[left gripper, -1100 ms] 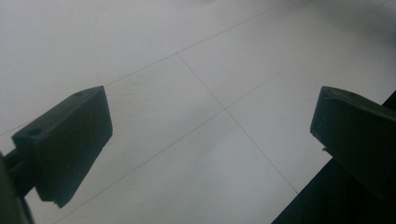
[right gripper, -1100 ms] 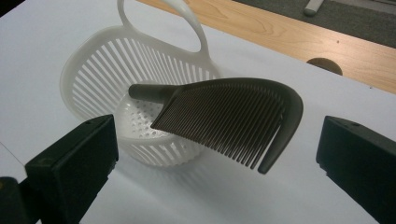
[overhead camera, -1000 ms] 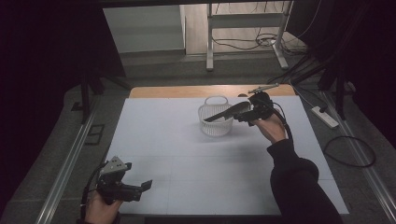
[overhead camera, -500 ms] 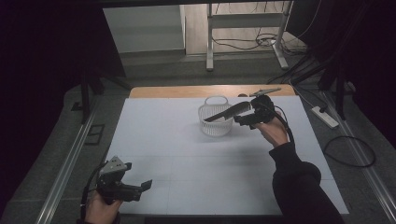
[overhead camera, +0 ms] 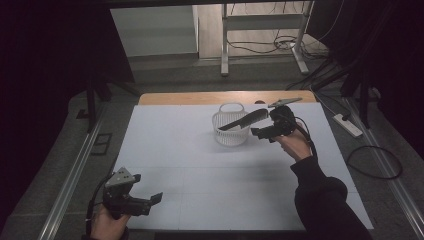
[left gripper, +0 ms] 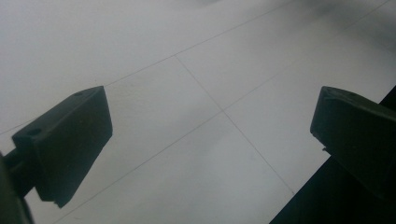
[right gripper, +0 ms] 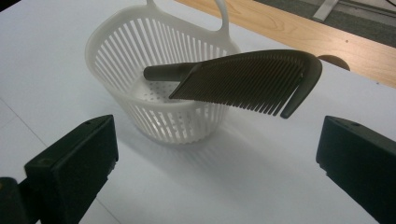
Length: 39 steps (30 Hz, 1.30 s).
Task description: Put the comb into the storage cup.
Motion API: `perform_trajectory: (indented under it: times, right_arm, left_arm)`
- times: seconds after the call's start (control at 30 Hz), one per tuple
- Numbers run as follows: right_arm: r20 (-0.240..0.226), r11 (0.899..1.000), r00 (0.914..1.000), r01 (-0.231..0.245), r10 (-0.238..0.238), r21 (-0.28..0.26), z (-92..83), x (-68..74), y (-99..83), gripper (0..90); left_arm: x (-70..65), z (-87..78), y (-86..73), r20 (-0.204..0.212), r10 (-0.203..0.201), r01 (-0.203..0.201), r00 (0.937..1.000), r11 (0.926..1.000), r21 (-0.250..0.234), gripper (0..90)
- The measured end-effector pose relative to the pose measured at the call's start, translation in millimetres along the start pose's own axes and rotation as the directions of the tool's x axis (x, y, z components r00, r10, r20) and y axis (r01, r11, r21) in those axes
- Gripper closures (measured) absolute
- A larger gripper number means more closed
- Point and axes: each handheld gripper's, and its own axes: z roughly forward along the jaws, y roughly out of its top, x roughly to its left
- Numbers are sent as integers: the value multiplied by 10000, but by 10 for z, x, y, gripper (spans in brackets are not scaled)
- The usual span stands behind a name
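While the dark comb [right gripper: 247, 79] lies propped across the rim of the white slatted basket [right gripper: 140, 60], handle end inside and toothed end jutting over the edge, the right claw [overhead camera: 264, 133] hovers just beside it with jaws apart and empty. The placing step looks nearly done; next the comb likely needs a nudge to drop fully in. The left claw [overhead camera: 145, 202], also apart, rests low over the white counter [overhead camera: 175, 150], well away. Nothing blocks the basket.
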Motion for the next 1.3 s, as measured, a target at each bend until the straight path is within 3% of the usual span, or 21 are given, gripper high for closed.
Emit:
perform_trajectory:
  times: [1.0,1.3]
  right_arm:
    - [-118,9997,9996,245,-245,-51,-173,158,-136,0]
    - [-433,9999,9990,145,-141,71,-229,206,-201,0]
  left_arm:
    - [33,-35,-16,236,-180,187,9996,9994,-300,0]
    - [27,-43,-21,-66,-71,68,10000,9993,-359,0]
